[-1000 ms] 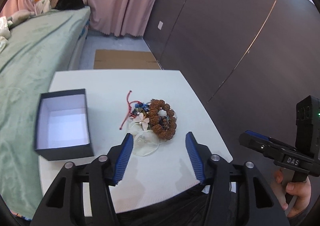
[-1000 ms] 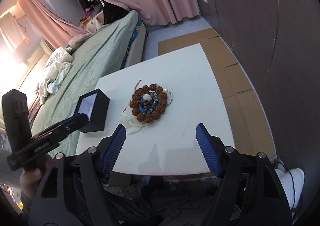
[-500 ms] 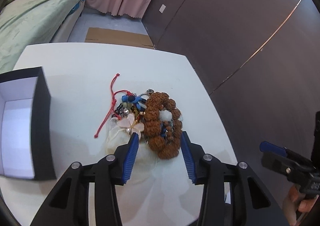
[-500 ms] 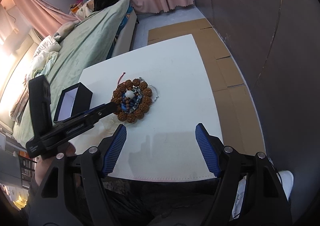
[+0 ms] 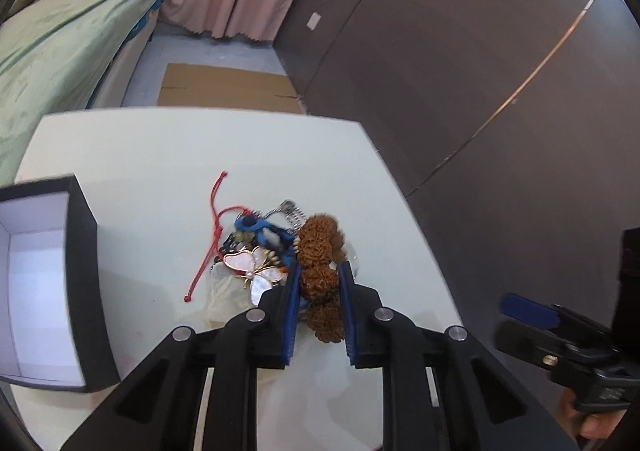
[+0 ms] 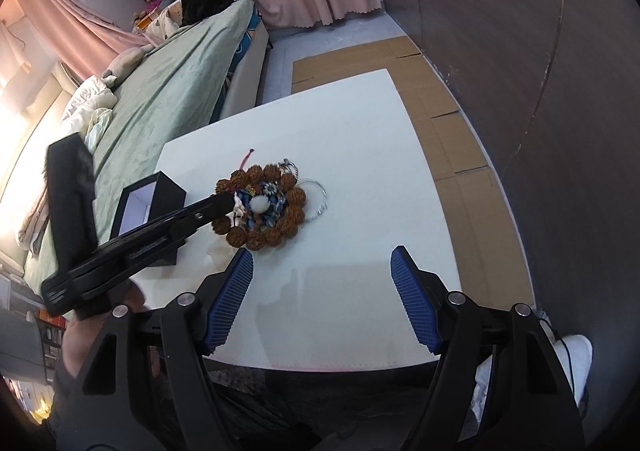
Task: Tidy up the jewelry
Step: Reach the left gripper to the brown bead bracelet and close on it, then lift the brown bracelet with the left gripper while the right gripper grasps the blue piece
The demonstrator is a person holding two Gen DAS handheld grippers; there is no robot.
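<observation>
Left gripper (image 5: 319,283) just closing, clenched on near side of brown knobbly-bead bracelet (image 5: 320,251) in jewelry heap mid-table. Pearly butterfly brooch (image 5: 256,269) and red cord (image 5: 214,235) just left. Open black box (image 5: 82,271) far left. Right gripper (image 6: 322,289) released, wide over bare white table (image 6: 360,187).
</observation>
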